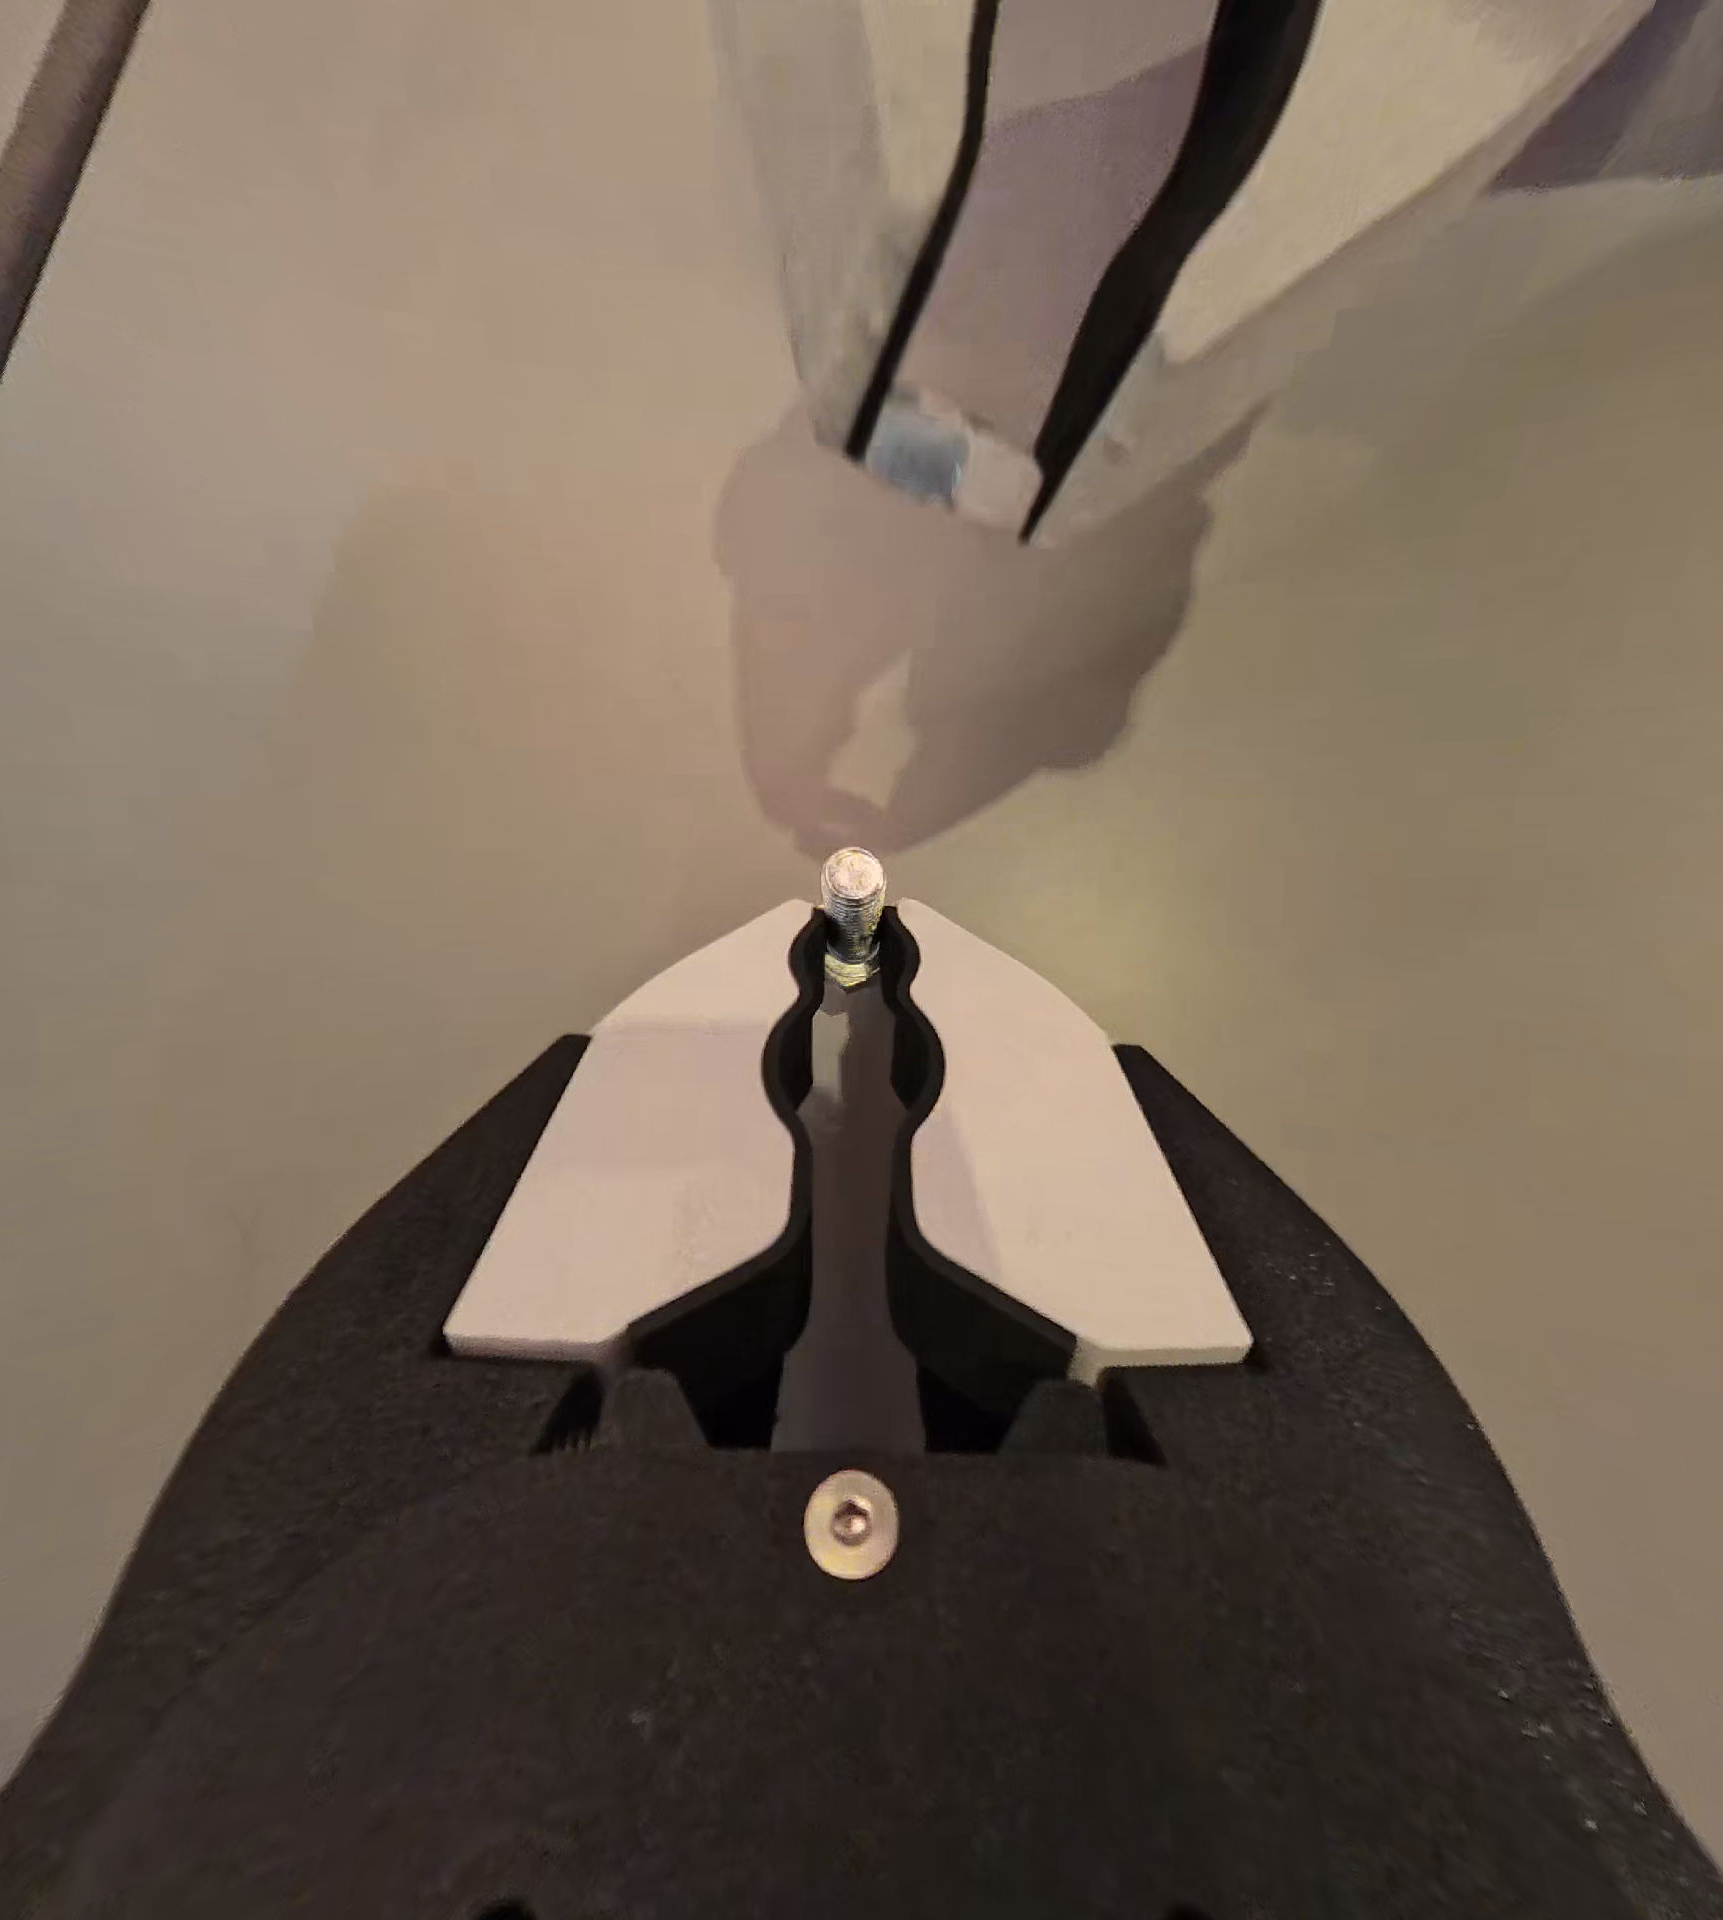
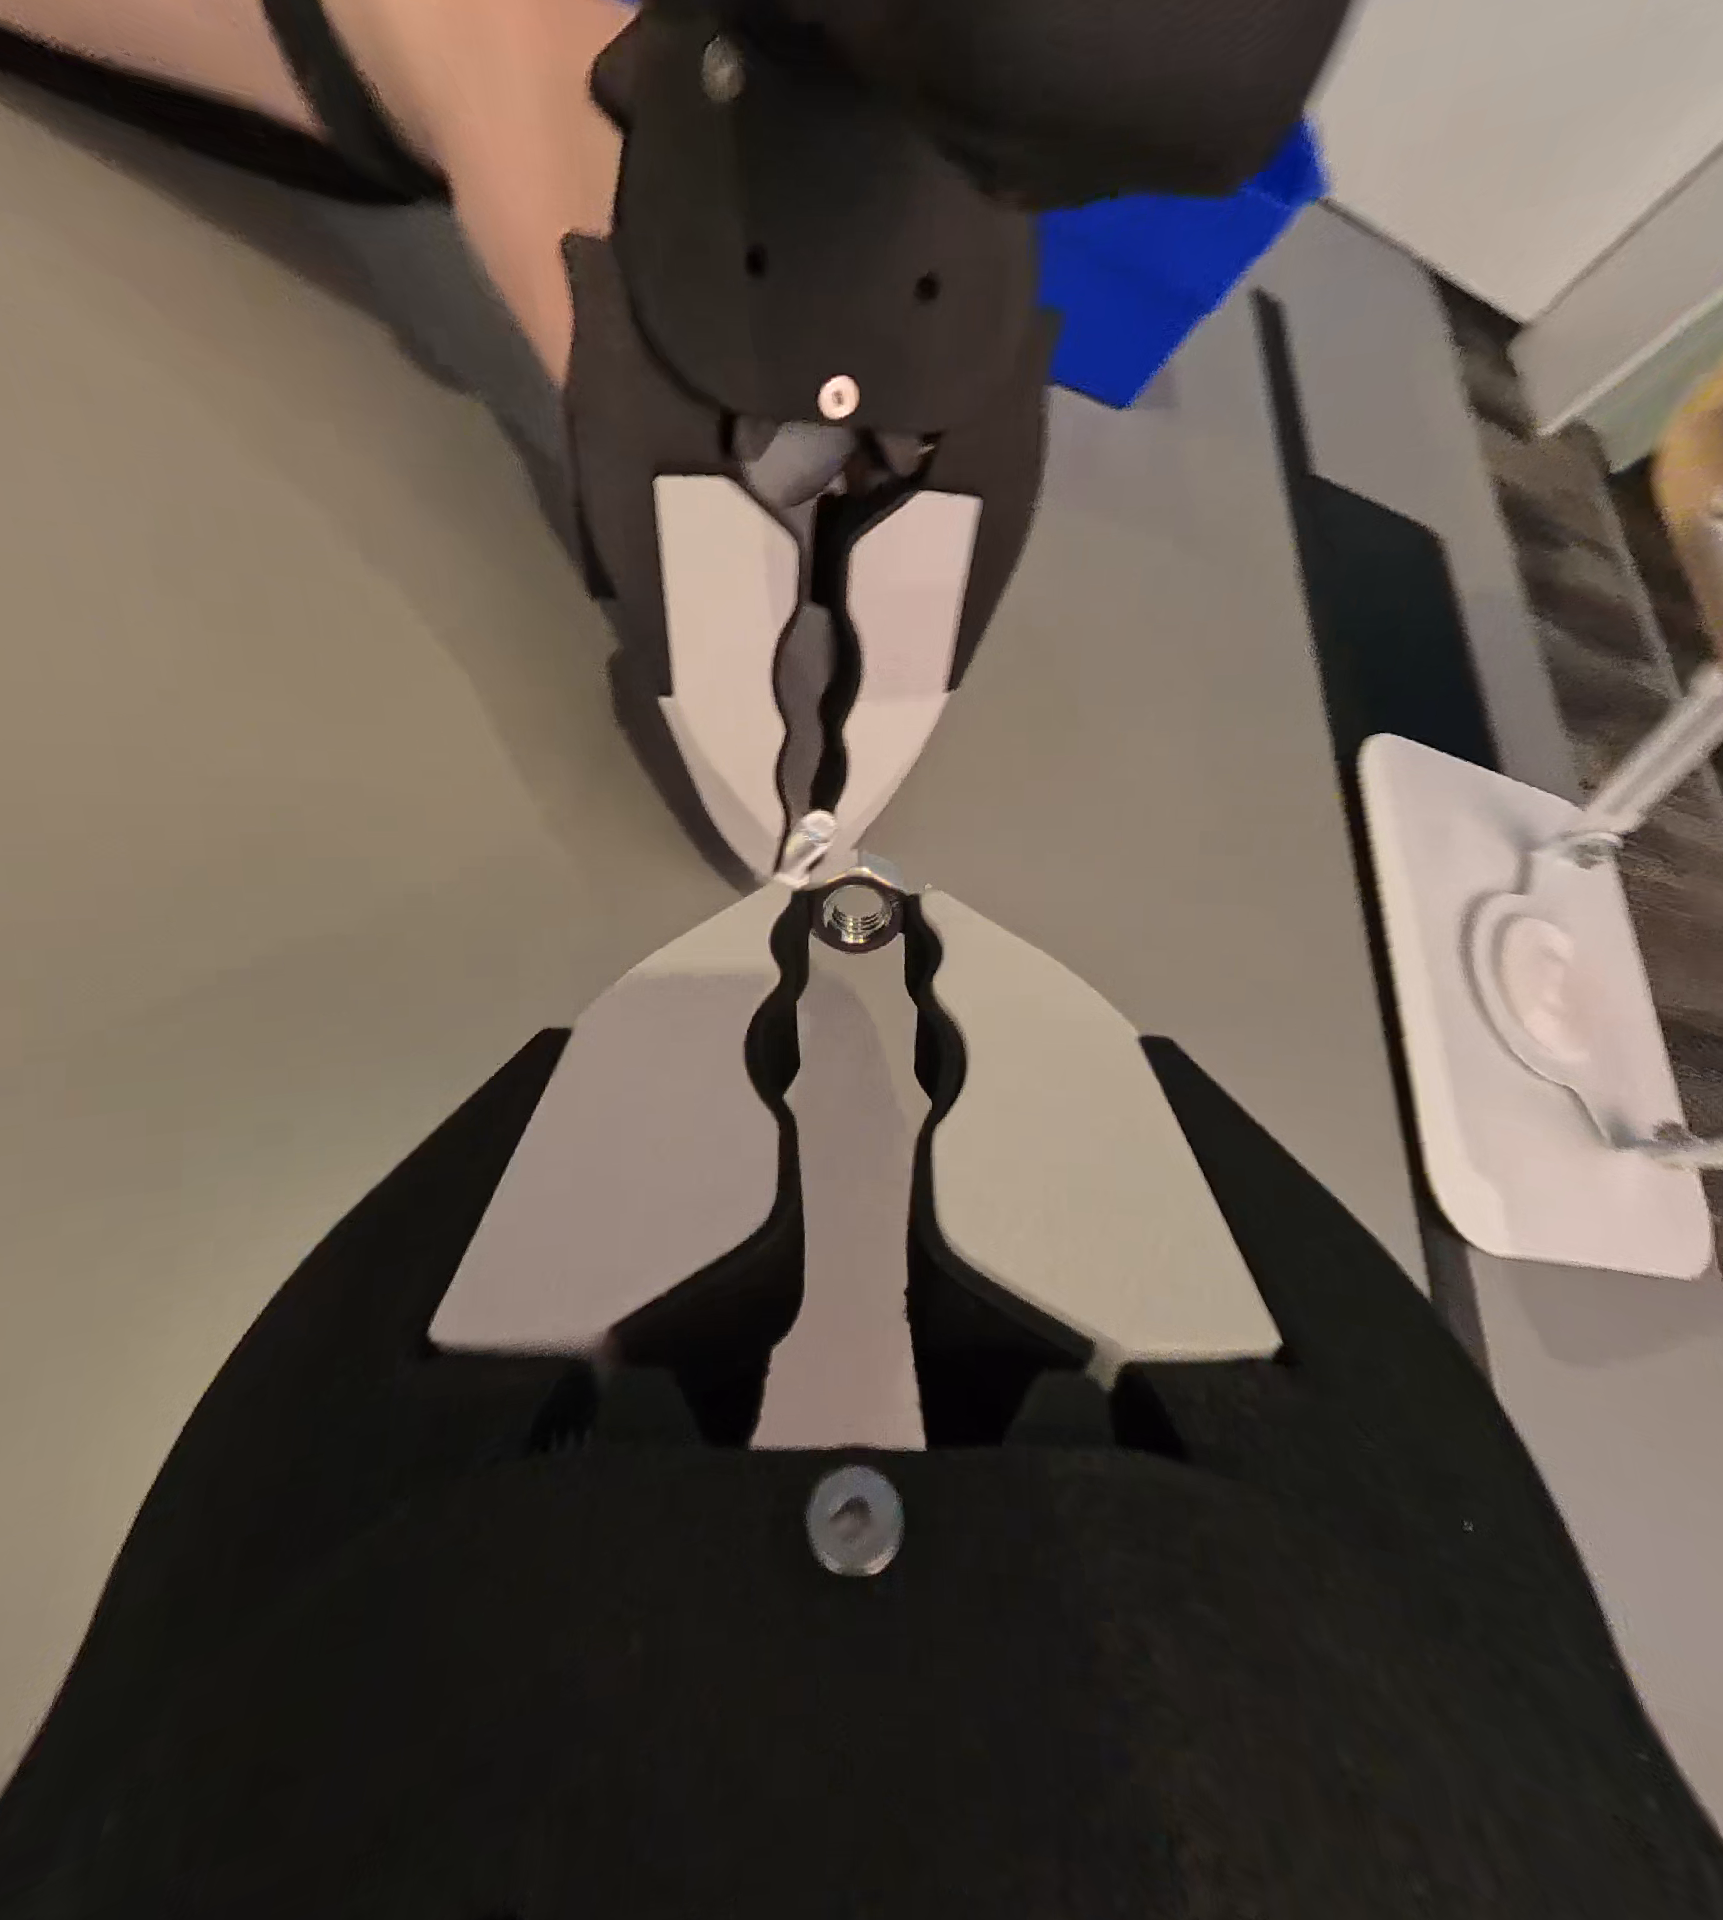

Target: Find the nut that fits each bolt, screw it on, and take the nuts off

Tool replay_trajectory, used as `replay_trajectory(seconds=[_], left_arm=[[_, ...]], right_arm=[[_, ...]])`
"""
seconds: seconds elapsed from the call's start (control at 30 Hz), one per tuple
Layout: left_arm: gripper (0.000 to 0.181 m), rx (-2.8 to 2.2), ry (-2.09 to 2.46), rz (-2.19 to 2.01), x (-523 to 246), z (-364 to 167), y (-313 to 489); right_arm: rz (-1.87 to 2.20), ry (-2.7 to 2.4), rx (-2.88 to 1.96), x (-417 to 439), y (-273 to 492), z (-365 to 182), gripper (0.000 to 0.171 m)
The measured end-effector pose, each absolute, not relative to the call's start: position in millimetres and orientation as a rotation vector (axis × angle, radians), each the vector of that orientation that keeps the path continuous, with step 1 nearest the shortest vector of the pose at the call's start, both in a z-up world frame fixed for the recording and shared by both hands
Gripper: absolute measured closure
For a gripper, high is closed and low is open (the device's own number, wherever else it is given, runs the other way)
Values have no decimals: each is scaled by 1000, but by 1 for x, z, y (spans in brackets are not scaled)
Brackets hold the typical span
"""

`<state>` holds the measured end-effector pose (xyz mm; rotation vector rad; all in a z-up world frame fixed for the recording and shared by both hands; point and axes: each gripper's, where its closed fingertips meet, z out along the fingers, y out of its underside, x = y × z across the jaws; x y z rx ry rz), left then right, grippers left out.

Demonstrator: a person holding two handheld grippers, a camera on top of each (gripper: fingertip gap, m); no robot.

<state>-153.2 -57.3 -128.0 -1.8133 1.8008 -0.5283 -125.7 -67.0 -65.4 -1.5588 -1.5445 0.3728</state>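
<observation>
While the two tools meet tip to tip above the pale bench point(image 2: 213, 623), the left gripper point(image 1: 852, 914) has its white fingers point(image 1: 691, 1049) pinching a small silver bolt point(image 1: 852, 899) by the lower shank, its threaded end poking out past the tips. The right gripper point(image 2: 852, 914) faces it with its own fingers point(image 2: 1023, 1039) clamped on a hex nut point(image 2: 854, 914), the threaded hole turned toward its camera. In the right wrist view the bolt point(image 2: 807, 847) sits just up and left of the nut, very close, though I cannot tell whether they touch. From the left wrist view the right gripper point(image 1: 940, 473) comes down from above, blurred, with the nut point(image 1: 924, 462) between its tips and apart from the bolt's end; its soft shadow lies on the bench point(image 1: 317, 727) right behind the bolt.

Nothing stands between nut and bolt. Off to the side, past the bench's dark edge, a white flat plate point(image 2: 1522, 997) with a raised oval and a metal fitting lies over the mottled floor point(image 2: 1605, 644). A bright blue object point(image 2: 1179, 281) shows behind the left gripper's black body point(image 2: 815, 239), and a dark rod point(image 1: 15, 208) slants across one corner of the left view
</observation>
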Motion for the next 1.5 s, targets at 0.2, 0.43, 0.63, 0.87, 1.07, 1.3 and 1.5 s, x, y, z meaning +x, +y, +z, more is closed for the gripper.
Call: replay_trajectory(seconds=[0.2, 0.43, 0.63, 0.87, 1.07, 1.3, 1.5], left_arm=[[172, -1789, 1929, -477, -157, -135, -73], [172, -1863, 1918, -622, -158, -147, -75], [172, -1848, 1920, -706, -157, -141, -80], [172, -1813, 1910, -663, -157, -145, -73], [172, -1817, 1878, -595, -159, -141, -64], [172, -1824, 1865, -567, -164, -132, -59], [172, -1815, 1864, -582, -165, -129, -60]], right_arm=[[288, -1706, -1553, -145, -80, -87, 154], [322, -1653, -1580, -135, -73, -86, 154], [364, -1673, -1595, -134, -77, -92, 154], [296, -1712, -1752, -119, -70, -117, 154], [187, -1592, -2207, -71, -53, -156, 154], [149, -1530, -2354, -65, -55, -158, 154], [244, -1569, -2242, -73, -55, -152, 152]])
